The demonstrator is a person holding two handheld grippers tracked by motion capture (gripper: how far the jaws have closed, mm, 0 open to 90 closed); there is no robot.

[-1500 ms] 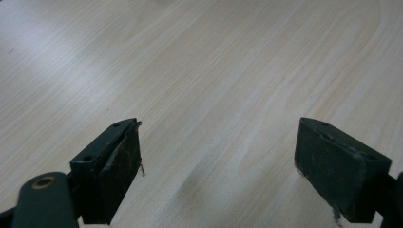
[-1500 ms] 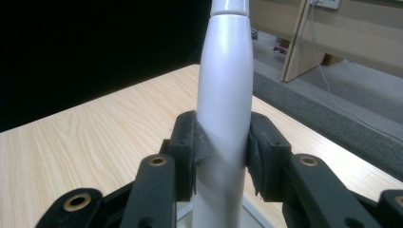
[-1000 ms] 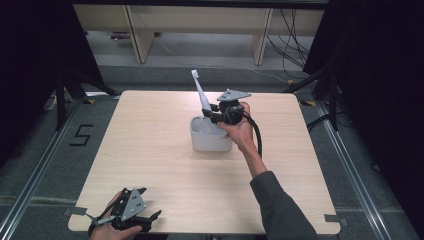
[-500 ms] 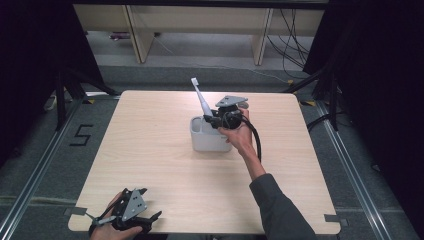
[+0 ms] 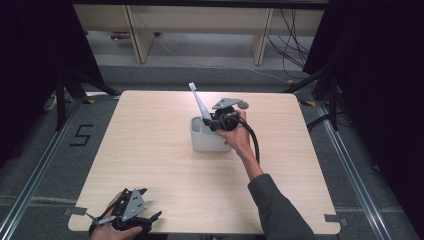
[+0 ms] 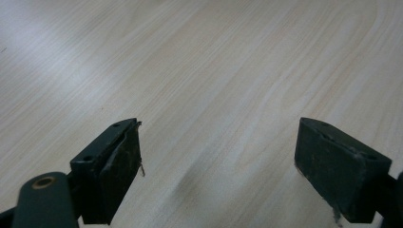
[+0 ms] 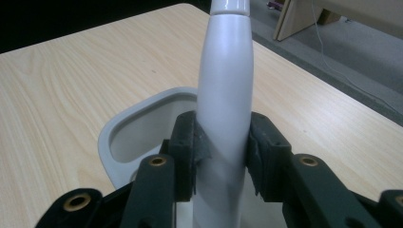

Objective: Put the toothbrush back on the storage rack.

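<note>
a square desk [image 5: 150, 165] of pale wood grain stands on a grey floor [image 5: 360, 165], with dark curtains at both sides and light wooden shelving [image 5: 200, 30] beyond its far edge. cables [image 5: 295, 35] trail over the floor at the back right, and tape marks sit on the floor at the left.

most of the desk top lies bare: wide open room on the left half and along the near edge, and a clear strip on the right. a white cup-like holder [image 5: 207, 137] sits near the middle, slightly toward the far side, well away from every edge.

the right gripper [image 5: 212, 122] is over the holder's rim, its jaws clamped on the handle of a white toothbrush [image 7: 225, 90], which stands tilted with its head up and to the far left and its lower end over the holder's opening [image 7: 157, 128].

the left gripper [image 6: 218, 166] rests at the near left corner of the desk, jaws wide apart with nothing between them but bare wood.
</note>
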